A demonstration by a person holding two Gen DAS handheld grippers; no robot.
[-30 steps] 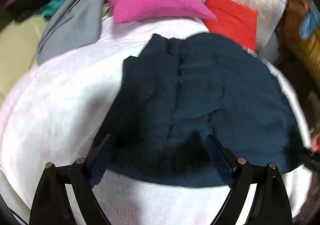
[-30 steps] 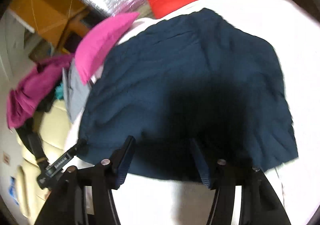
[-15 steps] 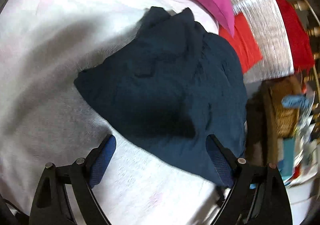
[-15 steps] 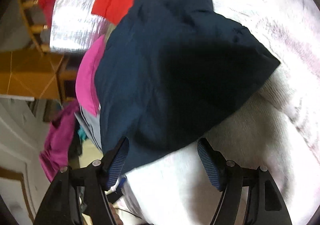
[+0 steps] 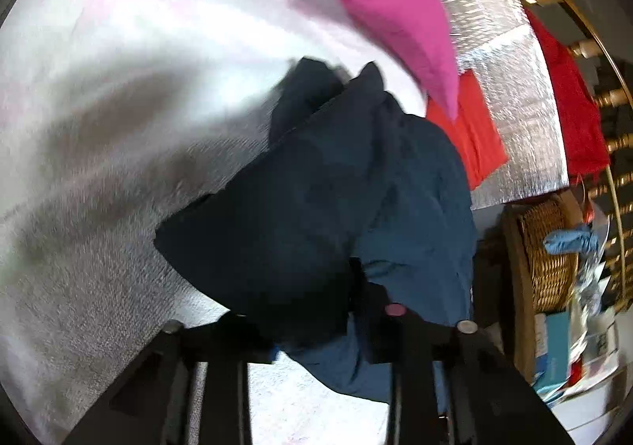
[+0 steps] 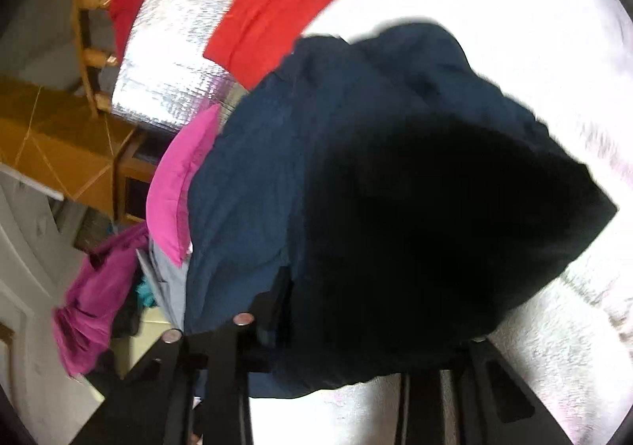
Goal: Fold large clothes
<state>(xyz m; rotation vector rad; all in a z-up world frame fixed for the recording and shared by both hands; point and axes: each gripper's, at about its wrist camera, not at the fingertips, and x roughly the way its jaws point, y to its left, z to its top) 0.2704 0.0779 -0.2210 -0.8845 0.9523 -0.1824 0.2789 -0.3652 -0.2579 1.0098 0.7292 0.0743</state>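
Observation:
A large navy garment [image 5: 336, 188] lies rumpled on the white bedspread [image 5: 118, 89]. My left gripper [image 5: 312, 310] is at its near edge. Its jaws are closing, with a bunched fold of the navy cloth pinched between them and draped over the fingers. In the right wrist view the same navy garment [image 6: 395, 168] fills the middle over the white bedspread [image 6: 514, 10]. My right gripper [image 6: 356, 326] is at the opposite near edge, its jaws closing on a thick fold of cloth. The pads of both grippers are hidden under the fabric.
A pink pillow [image 5: 395, 10] lies beyond the garment, with a red cloth [image 5: 478, 140] on a silver foil sheet [image 5: 506, 61] behind it. A wicker basket [image 5: 546, 255] stands off the bed's edge. A grey garment [image 6: 166, 279] and a magenta one [image 6: 99, 294] lie past the pillow.
Both grippers' jaws stood wide apart over the garment's near edge and have now come together on it. The cloth has bunched up between the fingers, and both views have rolled.

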